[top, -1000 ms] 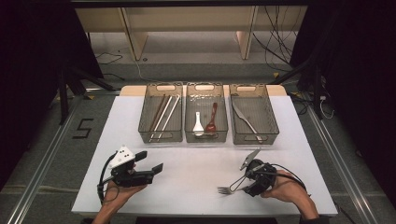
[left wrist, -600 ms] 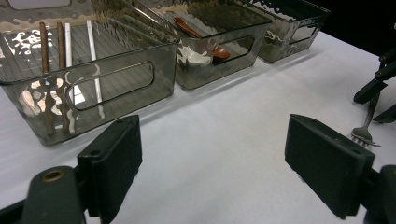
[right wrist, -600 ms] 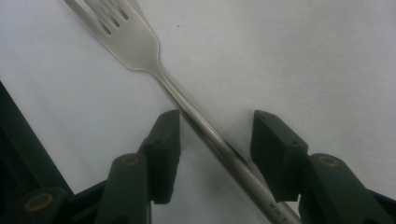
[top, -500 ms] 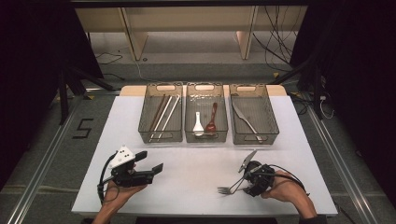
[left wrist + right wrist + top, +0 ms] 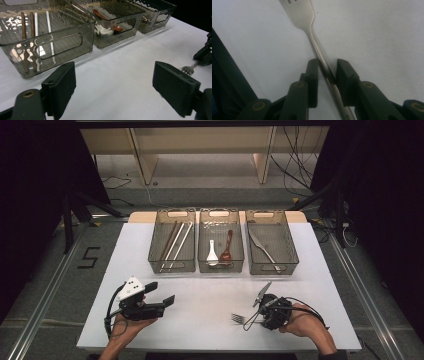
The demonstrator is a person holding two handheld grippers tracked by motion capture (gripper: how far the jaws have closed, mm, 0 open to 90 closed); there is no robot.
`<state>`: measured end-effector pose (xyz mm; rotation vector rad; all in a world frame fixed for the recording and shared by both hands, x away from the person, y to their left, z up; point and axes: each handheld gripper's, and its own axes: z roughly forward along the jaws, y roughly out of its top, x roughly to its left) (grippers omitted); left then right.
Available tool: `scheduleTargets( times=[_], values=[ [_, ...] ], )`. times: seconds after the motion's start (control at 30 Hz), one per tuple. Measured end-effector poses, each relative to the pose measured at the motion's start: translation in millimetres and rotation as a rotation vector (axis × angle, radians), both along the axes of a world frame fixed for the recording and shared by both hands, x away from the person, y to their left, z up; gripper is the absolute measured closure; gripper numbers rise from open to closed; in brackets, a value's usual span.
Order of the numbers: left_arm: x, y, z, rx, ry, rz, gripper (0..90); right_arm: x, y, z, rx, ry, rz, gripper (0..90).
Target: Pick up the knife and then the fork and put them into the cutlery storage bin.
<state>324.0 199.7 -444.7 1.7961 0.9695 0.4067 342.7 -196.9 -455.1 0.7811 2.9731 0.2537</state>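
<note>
The only writing that can be read is a large dark "5" (image 5: pixel 89 257) marked on the floor to the left of the tabletop (image 5: pixel 200 320); the trays and utensils are carrying no legible label.

The fork (image 5: pixel 239 318) is lying flat on the white tabletop near its front edge, right of centre, tines pointing left in the high view. The right gripper (image 5: pixel 260 314) is sitting low over the fork's handle, and its fingers (image 5: pixel 313 75) have just been closing with the handle (image 5: pixel 322 62) running between them. In the right gripper view both pads are lying against the handle's sides, so the fingers are pinching the fork while it is resting on the tabletop.

The left gripper (image 5: pixel 167 292) is resting near the front left, its fingers (image 5: pixel 61 85) spread wide with only bare tabletop between them.

Three clear trays are standing side by side along the far half: the left tray (image 5: pixel 152 250) is holding chopsticks (image 5: pixel 175 242), the middle tray (image 5: pixel 204 245) a white spoon (image 5: pixel 212 255) and a reddish-brown spoon (image 5: pixel 227 247), the right tray (image 5: pixel 292 250) a knife (image 5: pixel 262 249). A wide band of bare tabletop is lying open between the trays' near walls and both grippers, and the stretch between the two grippers is open too. The right hand (image 5: pixel 305 325) is sitting close to the front edge.
</note>
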Motion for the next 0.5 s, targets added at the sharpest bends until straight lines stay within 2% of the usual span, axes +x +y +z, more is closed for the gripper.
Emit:
scheduleTargets(
  times=[0.2,0.5],
  values=[
    [0.0,-0.2,0.0,0.0,-0.001,0.001,18.5,-2.5,4.0,0.2,-0.017,-0.002,0.028,82.4],
    [-0.1,-0.5,0.0,0.002,-0.001,0.001,18.5,-4.9,7.1,0.9,-0.035,-0.012,0.045,83.9]
  ],
)
